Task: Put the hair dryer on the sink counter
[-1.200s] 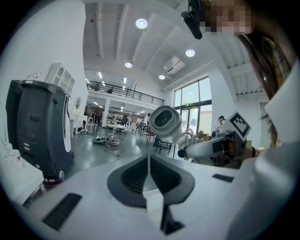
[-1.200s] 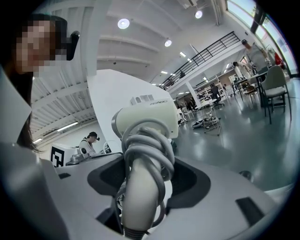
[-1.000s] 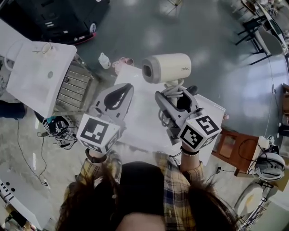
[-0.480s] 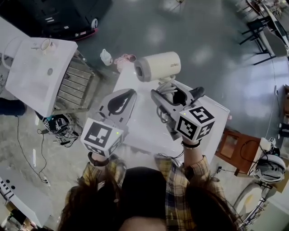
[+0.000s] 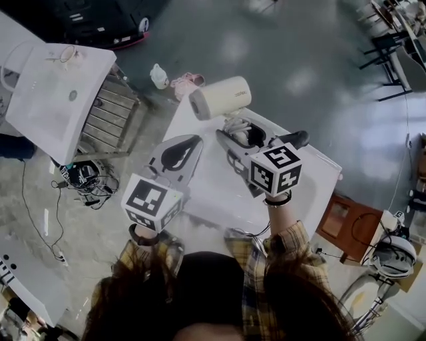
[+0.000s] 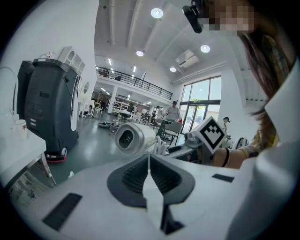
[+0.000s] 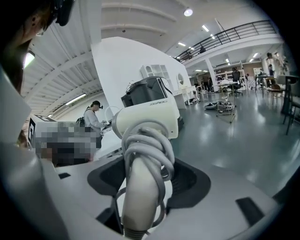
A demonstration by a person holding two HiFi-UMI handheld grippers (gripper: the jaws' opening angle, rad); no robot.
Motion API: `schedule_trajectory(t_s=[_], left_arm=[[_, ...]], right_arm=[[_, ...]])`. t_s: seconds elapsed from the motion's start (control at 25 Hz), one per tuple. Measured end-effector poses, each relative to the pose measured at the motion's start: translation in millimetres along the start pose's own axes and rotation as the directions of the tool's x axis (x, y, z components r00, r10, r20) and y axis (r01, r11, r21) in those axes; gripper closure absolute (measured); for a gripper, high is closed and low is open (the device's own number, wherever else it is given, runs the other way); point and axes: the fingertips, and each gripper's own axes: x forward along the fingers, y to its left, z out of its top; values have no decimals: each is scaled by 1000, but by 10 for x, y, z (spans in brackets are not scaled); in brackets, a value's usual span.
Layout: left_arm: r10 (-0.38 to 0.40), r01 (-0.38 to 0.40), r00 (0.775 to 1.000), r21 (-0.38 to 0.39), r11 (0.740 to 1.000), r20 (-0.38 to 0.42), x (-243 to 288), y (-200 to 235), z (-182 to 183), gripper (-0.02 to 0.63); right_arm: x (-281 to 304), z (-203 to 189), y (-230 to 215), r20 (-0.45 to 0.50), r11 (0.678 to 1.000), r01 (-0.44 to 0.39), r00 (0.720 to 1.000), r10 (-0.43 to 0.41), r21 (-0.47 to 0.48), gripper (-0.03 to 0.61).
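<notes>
The cream hair dryer (image 5: pixel 219 97) hangs in the air over the white table (image 5: pixel 219 193), nozzle end toward the left. My right gripper (image 5: pixel 241 133) is shut on its handle, which has the grey cord coiled round it (image 7: pixel 146 159); the body (image 7: pixel 150 119) rises above the jaws. My left gripper (image 5: pixel 176 153) sits just left of it, jaws shut together with nothing between them (image 6: pixel 149 161), and sees the dryer (image 6: pixel 133 137) ahead. The white sink counter (image 5: pixel 40 113) with its basin stands at the upper left, apart from both grippers.
A slatted metal rack (image 5: pixel 110 120) stands between the sink counter and the table. A cup (image 5: pixel 66 54) sits on the counter's far edge. A black machine (image 5: pixel 100 20) is behind. Small items (image 5: pixel 170 80) and cables (image 5: pixel 83 180) lie on the floor; a brown stool (image 5: pixel 346 220) is at right.
The right gripper has carried the hair dryer leftward and away from me, closer to the sink counter. The left gripper has barely shifted.
</notes>
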Motion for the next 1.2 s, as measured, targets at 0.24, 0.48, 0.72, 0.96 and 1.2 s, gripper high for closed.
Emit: schedule_trajectory(t_s=[0.24,0.48,0.72,0.96,1.2], left_arm=[[11,-11,1000,-20,1000,-24,38,69,-183,588],[12,-14,999,-42,999,-53,92,88,-349,588],[16,-20,998,-54,998,-64,104,129,-421,588],[16,-20,997,-58,998,-70,151,163,-413,588],[2,-8,996,-64,998,-89,232,158,-474,588]], right_arm=[[225,-173,-107,-66,998,-17,998,13,-57,298],[430,-335,-196,-122,994,-33,992,20,-108,298],[636,-499,-254,-199,985,-63,980,31,-161,298],[801,-665,-316,-282,971,-95,959,30,-219,298],[915,-794,-402,-332,960,-124,943,34,-253,298]])
